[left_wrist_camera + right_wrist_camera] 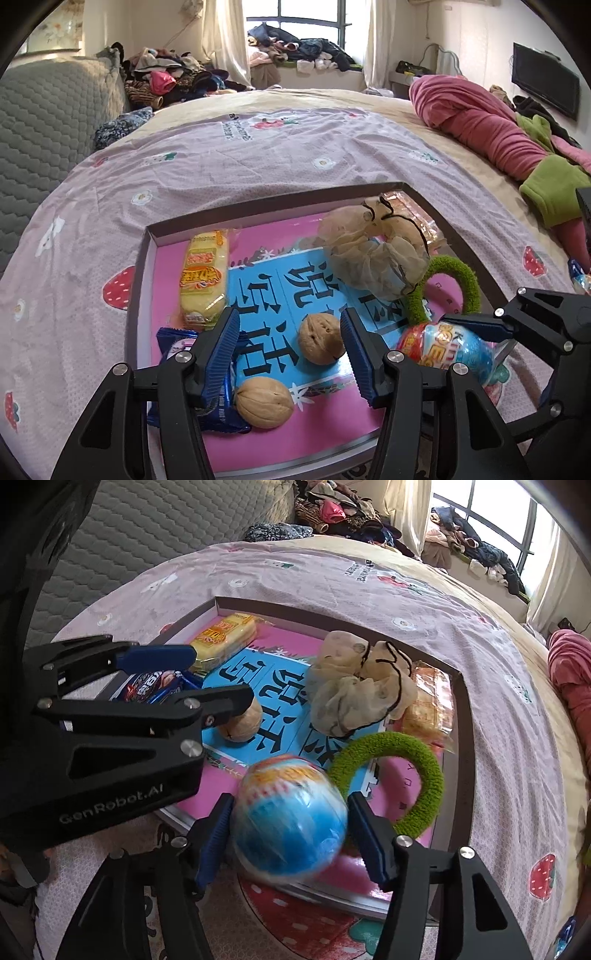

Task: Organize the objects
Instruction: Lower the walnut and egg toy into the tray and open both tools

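A shallow grey-rimmed tray with a pink and blue floor lies on the bed. My left gripper is open over its near part. A walnut lies on the floor between the fingers, close to the right one. A second walnut lies nearer the camera. My right gripper straddles a blue and red toy egg at the tray's near edge. The egg is blurred and the pads do not clamp it.
Also in the tray are a yellow snack pack, a blue wrapper, a beige scrunchie, a green fuzzy ring and a clear orange packet. Pink bedding is piled at the right, and clothes at the back.
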A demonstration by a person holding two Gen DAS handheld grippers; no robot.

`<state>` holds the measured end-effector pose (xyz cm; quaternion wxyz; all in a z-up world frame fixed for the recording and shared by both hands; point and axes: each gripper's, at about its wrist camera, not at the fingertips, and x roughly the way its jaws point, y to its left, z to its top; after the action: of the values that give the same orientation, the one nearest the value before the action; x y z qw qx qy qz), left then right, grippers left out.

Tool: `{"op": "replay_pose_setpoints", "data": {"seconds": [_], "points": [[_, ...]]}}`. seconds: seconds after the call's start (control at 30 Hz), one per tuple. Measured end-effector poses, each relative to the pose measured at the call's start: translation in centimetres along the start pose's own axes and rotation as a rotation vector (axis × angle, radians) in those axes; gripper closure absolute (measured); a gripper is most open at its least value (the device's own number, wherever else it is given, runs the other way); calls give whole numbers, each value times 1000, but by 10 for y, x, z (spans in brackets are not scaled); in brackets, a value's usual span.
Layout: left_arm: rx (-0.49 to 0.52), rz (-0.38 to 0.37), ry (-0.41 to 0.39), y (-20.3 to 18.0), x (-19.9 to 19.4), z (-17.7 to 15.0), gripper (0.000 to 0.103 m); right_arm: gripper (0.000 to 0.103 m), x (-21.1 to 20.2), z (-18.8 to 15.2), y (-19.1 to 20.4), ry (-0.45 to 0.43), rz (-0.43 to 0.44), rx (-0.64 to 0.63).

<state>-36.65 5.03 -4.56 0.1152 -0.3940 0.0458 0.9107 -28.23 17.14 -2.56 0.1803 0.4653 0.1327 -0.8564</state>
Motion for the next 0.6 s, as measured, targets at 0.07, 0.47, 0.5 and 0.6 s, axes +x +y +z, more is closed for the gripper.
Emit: {"op": "replay_pose_setpoints", "data": {"seconds": [0.07,0.47,0.5,0.6], "points": [[-4,0,-3,2,-2,1,44,40,0,0,0,1,0,1],[-28,5,-37,10,-19,6,31,37,-13,3,0,-28,13,3],[-27,10,-42,10,-21,7,30,37,-15,3,0,-33,11,2],[-30,16,-46,11,-26,8,28,32,-20,4,-2,-50,1,8]]}}
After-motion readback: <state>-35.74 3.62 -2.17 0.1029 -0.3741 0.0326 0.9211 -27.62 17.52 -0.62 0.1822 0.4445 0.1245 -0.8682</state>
